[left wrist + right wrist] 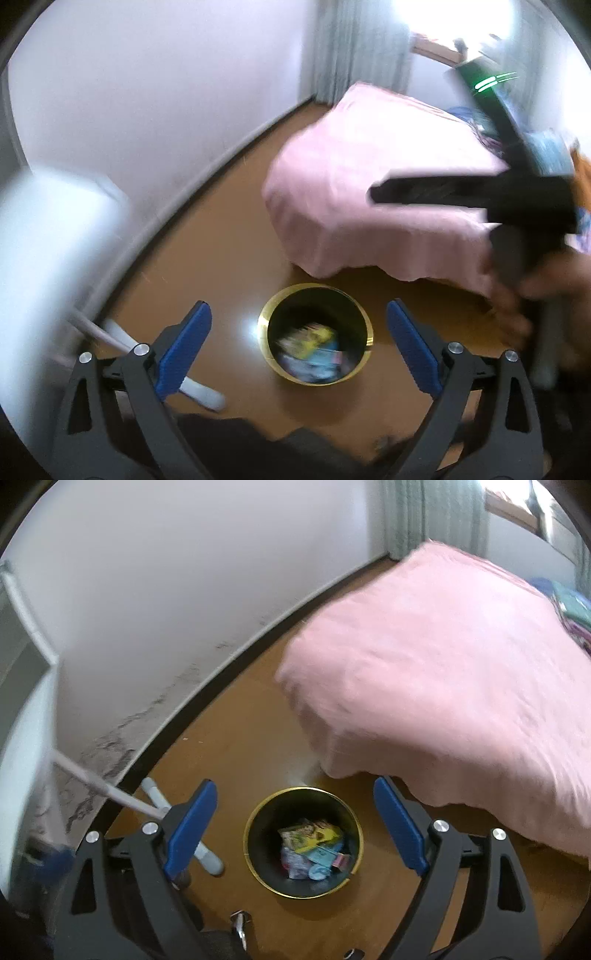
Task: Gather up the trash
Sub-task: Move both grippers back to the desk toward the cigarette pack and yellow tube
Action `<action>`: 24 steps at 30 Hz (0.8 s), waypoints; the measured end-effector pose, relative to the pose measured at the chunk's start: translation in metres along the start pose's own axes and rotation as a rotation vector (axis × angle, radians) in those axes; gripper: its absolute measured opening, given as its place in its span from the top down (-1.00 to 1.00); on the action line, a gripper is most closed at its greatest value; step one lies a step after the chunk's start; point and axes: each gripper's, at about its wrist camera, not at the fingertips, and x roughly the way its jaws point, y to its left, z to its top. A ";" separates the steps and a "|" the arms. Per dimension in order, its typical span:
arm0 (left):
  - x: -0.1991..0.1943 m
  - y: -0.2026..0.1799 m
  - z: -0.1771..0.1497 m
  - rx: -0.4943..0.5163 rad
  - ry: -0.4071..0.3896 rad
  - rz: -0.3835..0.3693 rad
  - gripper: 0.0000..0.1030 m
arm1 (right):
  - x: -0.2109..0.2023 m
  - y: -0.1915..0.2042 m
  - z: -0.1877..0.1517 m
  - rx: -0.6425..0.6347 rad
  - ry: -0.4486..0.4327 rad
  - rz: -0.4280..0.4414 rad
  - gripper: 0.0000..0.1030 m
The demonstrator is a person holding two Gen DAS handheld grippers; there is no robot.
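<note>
One round bin (258,867) with a gold rim stands on the brown floor (229,731), just beside the corner of one bed under a pink cover (443,672). Inside lies the trash (314,849): a small heap of coloured wrappers, too jumbled to count. Two grippers hang above it. The left gripper (299,350) has its jaws wide apart with nothing between them; the right gripper (295,830) likewise. In the left wrist view the wrappers are smeared by blur, and a hand (524,295) at the right edge is cut off.

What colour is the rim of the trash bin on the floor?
Gold, on a dark trash bin; clearest in the right wrist view.
</note>
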 end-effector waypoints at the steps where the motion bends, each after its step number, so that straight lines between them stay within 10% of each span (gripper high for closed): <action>1: -0.027 0.009 0.001 0.030 -0.031 0.031 -0.84 | -0.006 0.010 0.000 -0.014 -0.004 0.028 -0.63; 13: -0.224 0.272 -0.110 -0.234 0.063 0.609 -0.86 | -0.058 0.308 -0.024 -0.684 0.121 0.550 -0.63; 19: -0.280 0.329 -0.180 -0.420 0.088 0.668 -0.86 | -0.064 0.493 -0.059 -1.196 0.115 0.597 -0.63; 24: -0.288 0.344 -0.205 -0.443 0.107 0.659 -0.86 | -0.035 0.597 -0.065 -1.352 0.195 0.629 -0.63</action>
